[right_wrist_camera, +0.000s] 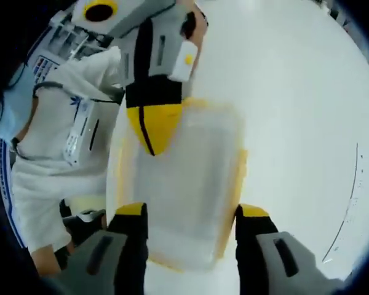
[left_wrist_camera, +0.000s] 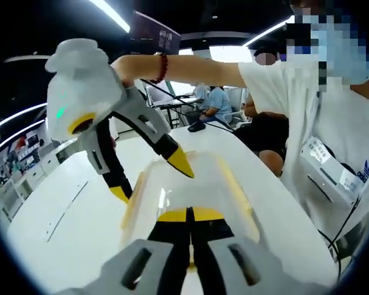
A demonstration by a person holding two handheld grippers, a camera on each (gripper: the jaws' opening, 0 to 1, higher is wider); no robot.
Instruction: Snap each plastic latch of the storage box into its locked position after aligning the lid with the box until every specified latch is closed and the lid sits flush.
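Note:
The clear storage box (left_wrist_camera: pixel 194 187) with yellow latches along its long sides lies on the white table, lid on. My left gripper (left_wrist_camera: pixel 190 215) is shut, and its yellow tips rest together at the box's near end. The right gripper (left_wrist_camera: pixel 150 178) reaches in from the upper left, open, one tip over the lid and one outside the box's left side. In the right gripper view the box (right_wrist_camera: pixel 187 184) lies between my right gripper's (right_wrist_camera: pixel 192 210) wide-open jaws. At the box's far end the left gripper (right_wrist_camera: pixel 152 132) points down with its tips together.
A person in a white shirt (left_wrist_camera: pixel 332 141) stands close at the table's right edge, one arm stretched across to hold the right gripper. The white table (left_wrist_camera: pixel 61 209) spreads wide to the left of the box. People sit at desks in the background (left_wrist_camera: pixel 215 104).

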